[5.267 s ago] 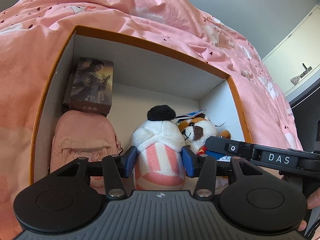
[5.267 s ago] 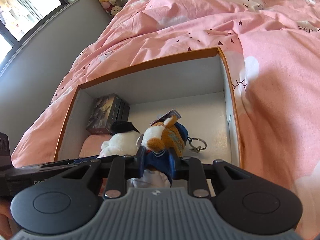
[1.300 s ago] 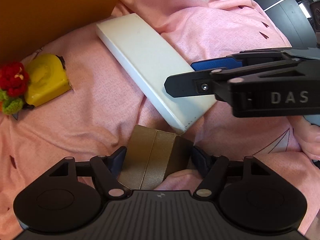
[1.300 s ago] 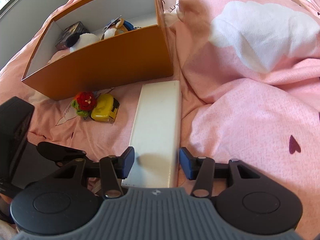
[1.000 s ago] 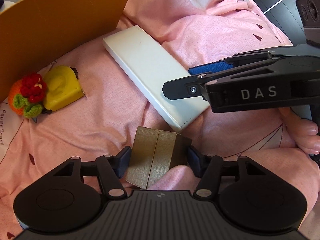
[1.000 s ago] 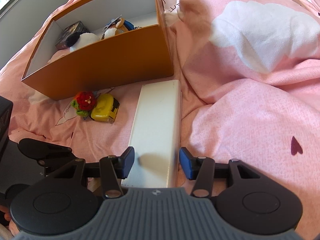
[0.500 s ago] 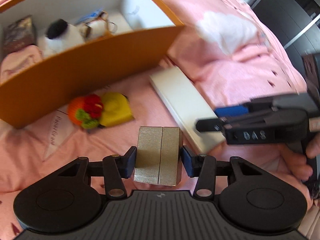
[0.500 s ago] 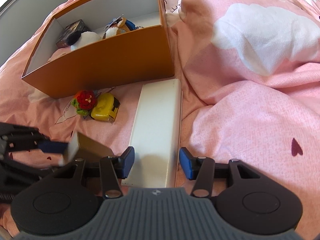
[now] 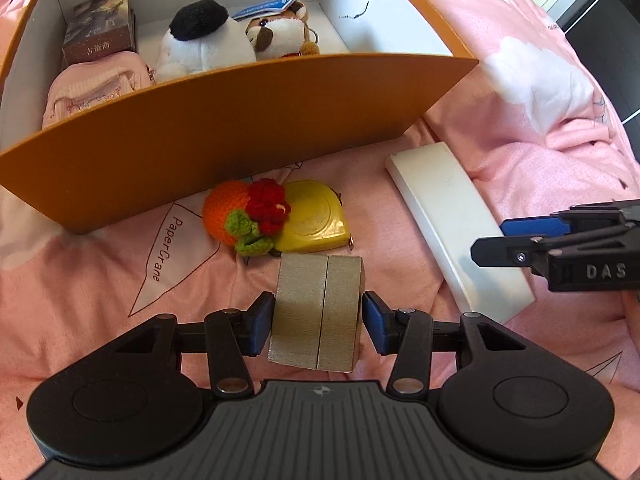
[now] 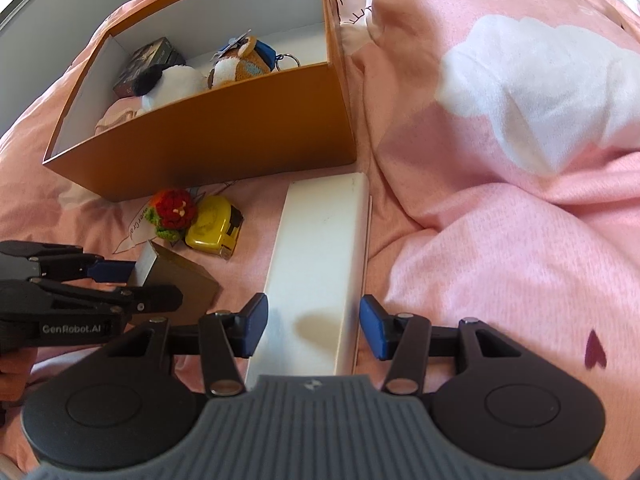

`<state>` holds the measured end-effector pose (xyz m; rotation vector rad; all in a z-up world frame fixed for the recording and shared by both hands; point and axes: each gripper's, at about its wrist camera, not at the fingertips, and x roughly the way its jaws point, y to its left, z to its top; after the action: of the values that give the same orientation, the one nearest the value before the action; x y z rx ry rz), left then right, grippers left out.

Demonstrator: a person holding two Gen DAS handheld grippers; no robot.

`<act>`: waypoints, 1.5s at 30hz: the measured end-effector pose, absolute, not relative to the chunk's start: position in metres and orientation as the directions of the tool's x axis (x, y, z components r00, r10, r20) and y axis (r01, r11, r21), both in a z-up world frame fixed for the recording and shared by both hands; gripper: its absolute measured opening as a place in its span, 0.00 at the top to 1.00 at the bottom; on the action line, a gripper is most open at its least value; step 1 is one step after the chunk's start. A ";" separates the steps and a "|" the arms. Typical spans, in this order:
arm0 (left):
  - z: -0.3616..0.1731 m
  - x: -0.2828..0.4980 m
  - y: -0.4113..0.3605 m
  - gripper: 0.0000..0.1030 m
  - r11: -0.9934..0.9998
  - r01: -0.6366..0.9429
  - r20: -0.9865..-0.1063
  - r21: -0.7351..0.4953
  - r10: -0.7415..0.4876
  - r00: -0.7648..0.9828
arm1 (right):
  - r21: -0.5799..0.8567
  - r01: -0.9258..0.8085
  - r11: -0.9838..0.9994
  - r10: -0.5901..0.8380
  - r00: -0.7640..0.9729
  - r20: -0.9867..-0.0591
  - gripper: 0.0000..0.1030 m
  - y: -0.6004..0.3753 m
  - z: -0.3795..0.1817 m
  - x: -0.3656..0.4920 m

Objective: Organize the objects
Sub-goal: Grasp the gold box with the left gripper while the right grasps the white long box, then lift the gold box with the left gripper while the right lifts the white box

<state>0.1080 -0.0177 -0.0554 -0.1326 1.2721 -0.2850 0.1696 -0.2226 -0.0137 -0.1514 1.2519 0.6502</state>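
Tan block [image 9: 316,312] | held by left gripper [image 9: 318,322] | near end hidden | right gripper [image 10: 312,330] seemingly unclamped astride white box [image 10: 320,256]

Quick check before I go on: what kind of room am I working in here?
Most likely a bedroom: the work surface is a bed under a pink printed duvet, and an orange storage box on it holds plush toys.

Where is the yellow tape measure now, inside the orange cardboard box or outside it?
Outside: the yellow tape measure lies on the pink bedcover before the orange cardboard box.
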 end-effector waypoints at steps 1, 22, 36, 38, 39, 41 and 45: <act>-0.055 0.108 -0.016 0.46 0.955 0.131 -0.919 -0.265 -0.291 0.265 | 0.246 -0.530 0.812 0.375 0.150 -0.915 0.47 -0.222 -0.015 0.174; -0.053 0.105 -0.006 0.49 0.956 0.069 -0.912 -0.284 -0.292 0.287 | 0.290 -0.585 0.758 0.399 0.062 -0.915 0.65 -0.192 -0.011 0.167; -0.049 0.104 0.010 0.50 0.962 0.010 -0.911 -0.272 -0.261 0.318 | 0.386 -0.519 0.763 0.453 0.003 -0.891 0.51 -0.171 -0.030 0.171; -0.050 0.104 0.011 0.50 0.962 0.005 -0.912 -0.272 -0.260 0.317 | 0.389 -0.496 0.776 0.450 0.003 -0.893 0.45 -0.169 -0.033 0.174; -0.050 0.104 0.011 0.50 0.963 0.003 -0.913 -0.271 -0.258 0.316 | 0.389 -0.491 0.780 0.446 -0.001 -0.895 0.44 -0.166 -0.035 0.175; -0.049 0.102 0.012 0.50 0.966 0.001 -0.916 -0.258 -0.245 0.317 | 0.376 -0.496 0.782 0.432 -0.003 -0.902 0.40 -0.158 -0.037 0.172; -0.048 0.100 0.015 0.50 0.973 -0.006 -0.922 -0.232 -0.218 0.320 | 0.278 -0.557 0.782 0.362 0.044 -0.931 0.36 -0.138 -0.040 0.160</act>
<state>0.1001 0.0148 -0.0479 -0.2070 1.2396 -0.1406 0.1603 -0.1376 -0.0403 -0.1761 1.3552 0.7079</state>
